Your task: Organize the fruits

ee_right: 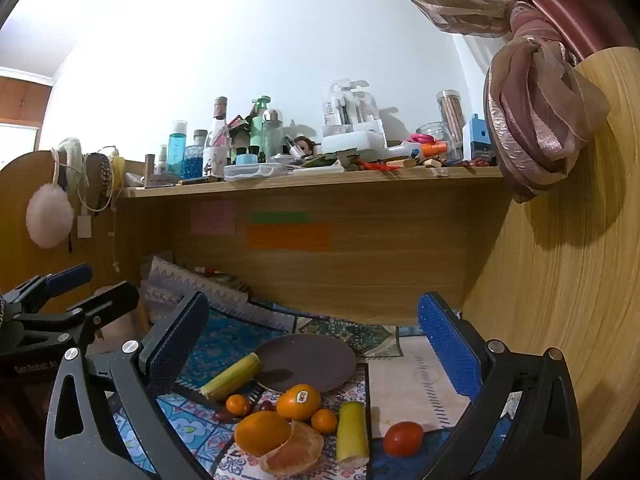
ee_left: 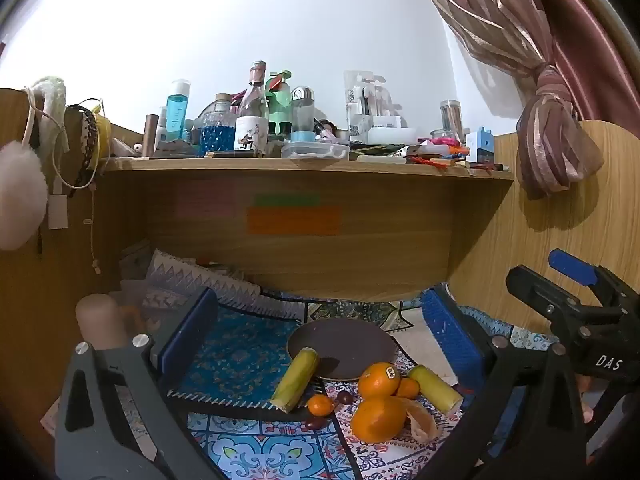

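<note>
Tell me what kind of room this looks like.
Probably a bedroom desk nook: a wooden shelf crowded with toiletry bottles, a tied pink curtain, and fruit beside a plate.

Left gripper (ee_left: 316, 336) and right gripper (ee_right: 312, 340) are showing dark grey frames, blue ribbed pads (ee_right: 448, 344), silver screws (ee_left: 141, 340).

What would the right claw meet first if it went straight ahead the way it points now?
Probably the dark plate, which sits centred between the open right claw fingers, beyond the sticker orange. Depth is unclear; if it travels above the plate, the wooden back panel comes next.
</note>
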